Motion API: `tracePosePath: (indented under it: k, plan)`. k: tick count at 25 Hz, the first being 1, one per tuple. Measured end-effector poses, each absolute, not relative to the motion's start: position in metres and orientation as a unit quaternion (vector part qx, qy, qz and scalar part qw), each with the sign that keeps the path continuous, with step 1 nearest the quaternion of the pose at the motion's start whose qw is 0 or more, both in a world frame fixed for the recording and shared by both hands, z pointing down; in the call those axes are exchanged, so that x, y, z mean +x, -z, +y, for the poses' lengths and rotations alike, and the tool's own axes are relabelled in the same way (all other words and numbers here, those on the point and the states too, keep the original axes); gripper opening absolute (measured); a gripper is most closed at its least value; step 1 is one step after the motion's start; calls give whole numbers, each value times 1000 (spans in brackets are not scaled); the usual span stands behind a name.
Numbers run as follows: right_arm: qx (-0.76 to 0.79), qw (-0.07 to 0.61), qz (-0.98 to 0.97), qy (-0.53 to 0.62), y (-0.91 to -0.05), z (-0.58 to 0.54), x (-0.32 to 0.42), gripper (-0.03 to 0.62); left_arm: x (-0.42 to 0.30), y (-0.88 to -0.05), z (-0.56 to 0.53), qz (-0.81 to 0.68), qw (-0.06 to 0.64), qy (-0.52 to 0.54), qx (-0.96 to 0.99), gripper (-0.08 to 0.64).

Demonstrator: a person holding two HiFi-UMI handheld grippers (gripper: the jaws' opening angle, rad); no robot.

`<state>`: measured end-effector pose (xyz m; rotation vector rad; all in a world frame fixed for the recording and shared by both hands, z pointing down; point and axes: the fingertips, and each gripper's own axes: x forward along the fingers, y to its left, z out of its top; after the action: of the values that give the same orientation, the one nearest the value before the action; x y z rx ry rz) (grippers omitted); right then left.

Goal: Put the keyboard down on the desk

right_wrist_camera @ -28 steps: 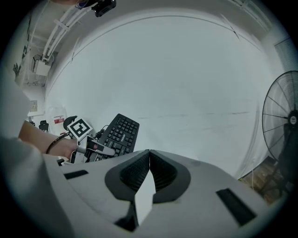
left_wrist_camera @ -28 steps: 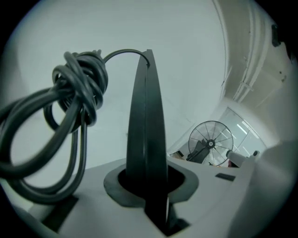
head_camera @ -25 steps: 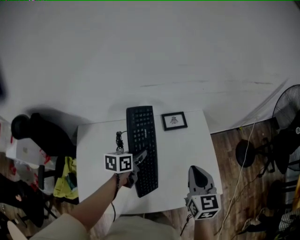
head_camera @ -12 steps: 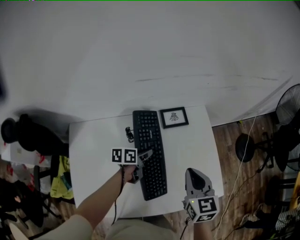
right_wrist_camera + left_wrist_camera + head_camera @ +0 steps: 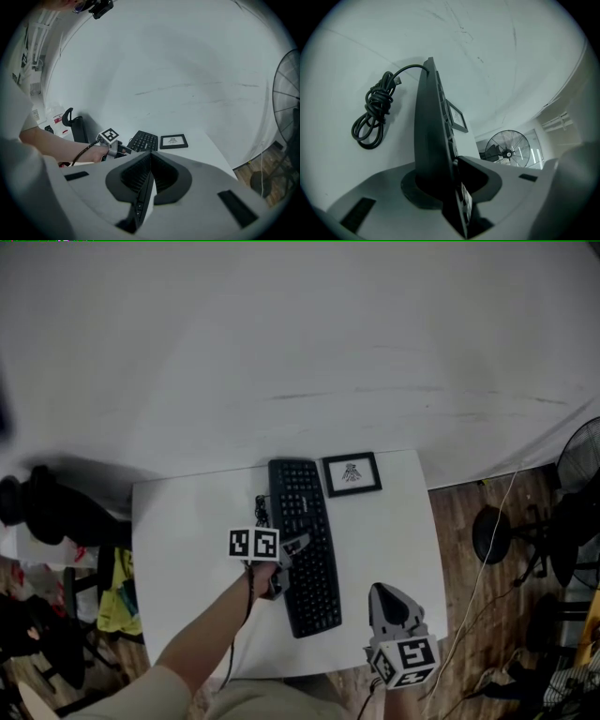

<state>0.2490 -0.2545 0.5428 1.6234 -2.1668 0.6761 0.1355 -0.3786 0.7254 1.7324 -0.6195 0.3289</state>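
Observation:
The black keyboard (image 5: pixel 305 545) lies lengthwise on the white desk (image 5: pixel 187 521), its coiled cable (image 5: pixel 262 511) at its far left corner. My left gripper (image 5: pixel 292 547) holds the keyboard's left long edge. In the left gripper view the keyboard (image 5: pixel 431 131) stands edge-on between the pads of that gripper (image 5: pixel 450 180), which still touch it; the jaws have just been opening. My right gripper (image 5: pixel 386 594) hovers near the desk's front right, shut on nothing, well apart from the keyboard. In its own view that right gripper (image 5: pixel 149 171) has its pads together.
A small black picture frame (image 5: pixel 352 473) lies on the desk just right of the keyboard's far end. A floor fan (image 5: pixel 581 456) stands to the right on the wooden floor, and a dark chair (image 5: pixel 47 507) to the left. A white wall runs behind the desk.
The left gripper has come down with the keyboard, which now rests straighter on the desk. The right gripper has sunk a little toward the front edge.

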Motion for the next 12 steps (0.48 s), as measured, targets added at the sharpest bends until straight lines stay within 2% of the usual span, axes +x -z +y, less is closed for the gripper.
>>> tracePosePath:
  k: [5,12]
  plan:
    - [561,172,-770,-250,-551,-257,242,25,138,-738,-385,-296,554,-192,754,209]
    - [557,173,-773,-250,-556,-256,240,25,132,-736,-384,-345,519,-220,751,273]
